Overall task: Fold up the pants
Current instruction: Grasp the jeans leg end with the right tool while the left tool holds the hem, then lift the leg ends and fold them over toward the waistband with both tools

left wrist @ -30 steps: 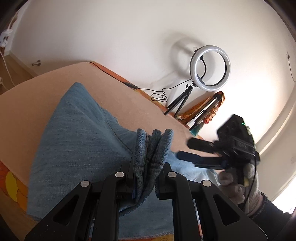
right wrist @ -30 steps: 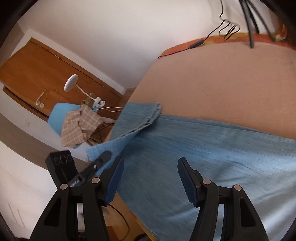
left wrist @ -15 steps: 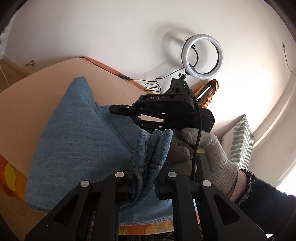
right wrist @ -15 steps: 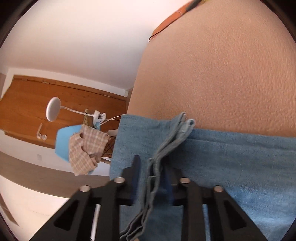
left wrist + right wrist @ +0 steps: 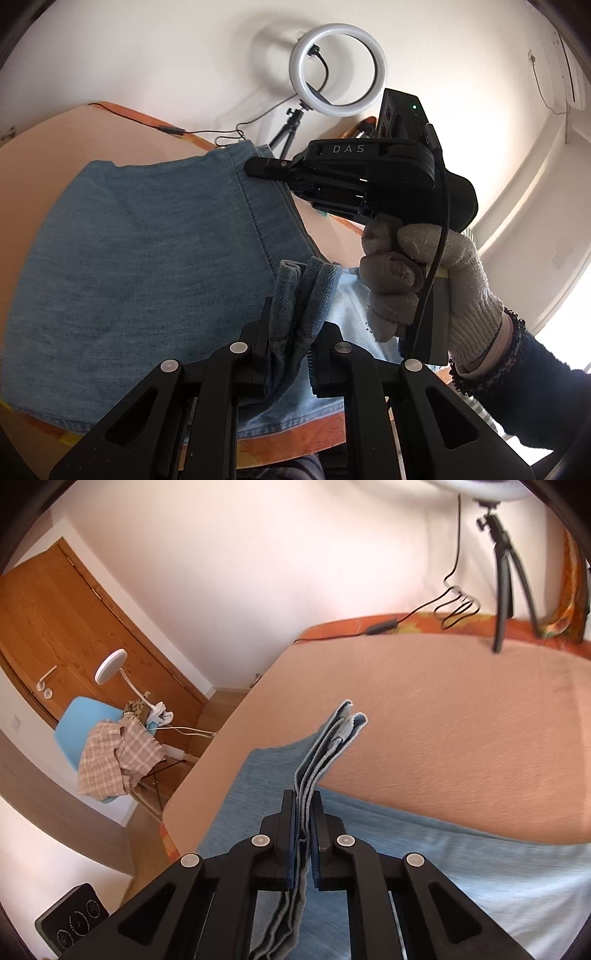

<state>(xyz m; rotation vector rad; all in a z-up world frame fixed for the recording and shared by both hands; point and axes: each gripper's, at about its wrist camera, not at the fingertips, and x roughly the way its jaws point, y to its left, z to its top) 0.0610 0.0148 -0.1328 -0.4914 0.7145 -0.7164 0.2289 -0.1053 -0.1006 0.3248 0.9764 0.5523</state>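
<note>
Now both grippers have a grip on the pants (image 5: 147, 266) — that is the change that matters. A second ago the right gripper (image 5: 303, 834) stood wide over flat denim; its jaws have just been closing, and they are now nearly shut on a stacked bunch of layers, 3 or 4 edges showing, which runs up between the pads and sticks out past the tips. In the left wrist view that gripper, held by a hand in a knitted glove (image 5: 424, 288), has swung in from the far right and now sits close above the cloth beside the left one.

The left gripper (image 5: 291, 354) has not altered its hold: jaws almost closed, pinching a thick doubled fold of denim that stands up between them. The cloth it holds has shifted, though, with a stitched hem now lying across the middle of the picture where the fabric was lower before.

The rest of the pants lie on the peach-coloured bed cover (image 5: 461, 738), partly drawn up at the 2 pinched spots.

With 2 holds secured, the likely next step is to carry the gripped end over — the layers could slip if either side lifts unevenly.
</note>
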